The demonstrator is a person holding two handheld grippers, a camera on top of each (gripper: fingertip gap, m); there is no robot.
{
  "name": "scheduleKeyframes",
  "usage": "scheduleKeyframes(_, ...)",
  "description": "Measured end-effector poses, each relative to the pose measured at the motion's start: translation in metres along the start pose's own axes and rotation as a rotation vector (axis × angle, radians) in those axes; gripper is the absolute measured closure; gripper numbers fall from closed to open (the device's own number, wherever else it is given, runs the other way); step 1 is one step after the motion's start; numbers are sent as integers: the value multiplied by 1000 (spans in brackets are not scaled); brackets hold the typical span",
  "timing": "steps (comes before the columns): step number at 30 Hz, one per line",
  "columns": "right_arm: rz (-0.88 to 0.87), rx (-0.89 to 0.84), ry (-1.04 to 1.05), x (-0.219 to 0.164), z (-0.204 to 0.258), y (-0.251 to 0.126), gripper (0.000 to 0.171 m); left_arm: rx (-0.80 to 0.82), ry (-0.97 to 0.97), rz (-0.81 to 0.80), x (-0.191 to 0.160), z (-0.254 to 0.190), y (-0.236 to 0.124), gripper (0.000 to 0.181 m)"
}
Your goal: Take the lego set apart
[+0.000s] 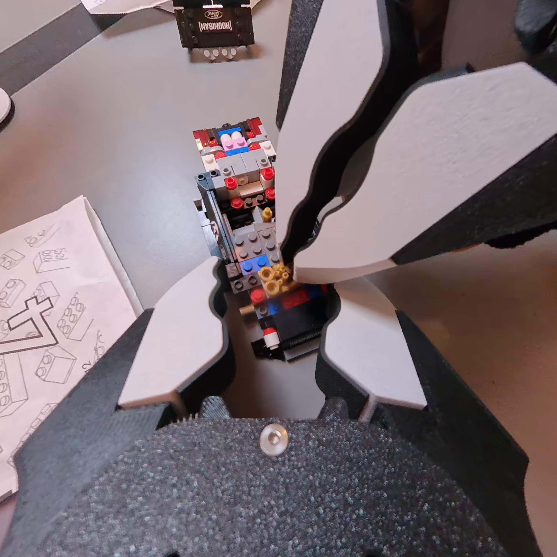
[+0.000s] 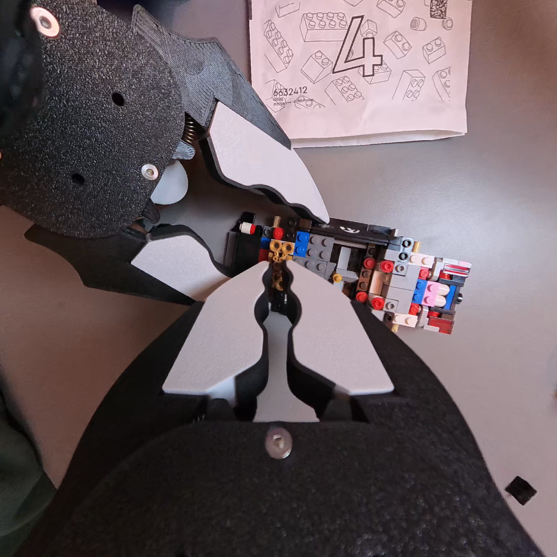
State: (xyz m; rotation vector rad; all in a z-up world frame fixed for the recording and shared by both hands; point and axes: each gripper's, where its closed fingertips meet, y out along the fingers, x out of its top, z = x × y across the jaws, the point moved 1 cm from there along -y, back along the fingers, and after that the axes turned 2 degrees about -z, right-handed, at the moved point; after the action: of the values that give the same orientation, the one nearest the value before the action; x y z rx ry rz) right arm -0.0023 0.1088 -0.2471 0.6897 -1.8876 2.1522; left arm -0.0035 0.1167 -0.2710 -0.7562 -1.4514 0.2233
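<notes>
We see a smooth, matte grey tabletop (image 2: 422,187) under warm light, and little of the room beyond it. A white paper bag printed with brick outlines (image 2: 358,69) lies flat at the far side in the right wrist view. The long multicoloured studded lego build (image 2: 355,271) rests on the table between both tools. Our left gripper (image 1: 275,289), with pale grey wavy-edged fingers on grainy black plastic, straddles the build's dark near end, its fingers spread at either side. Our right gripper (image 2: 278,262) has its tips pinched nearly together on the cluster of small gold round pieces (image 2: 281,251). A separate black lego panel (image 1: 214,25) stands well apart, farther off.
</notes>
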Motion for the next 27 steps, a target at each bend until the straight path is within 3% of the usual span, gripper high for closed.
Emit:
scheduleKeyframes(14,-74,30,39,-1,1,-3,167,-17,6,2,-1,-2,0,116)
scheduleKeyframes(21,-247,29,71,23,-8,-51,167,-27,-9,-1,-1,-1,0,116)
scheduleKeyframes(27,-598,148,225,32,-7,-97,167,-95,-71,-97,10,-1,-13,117)
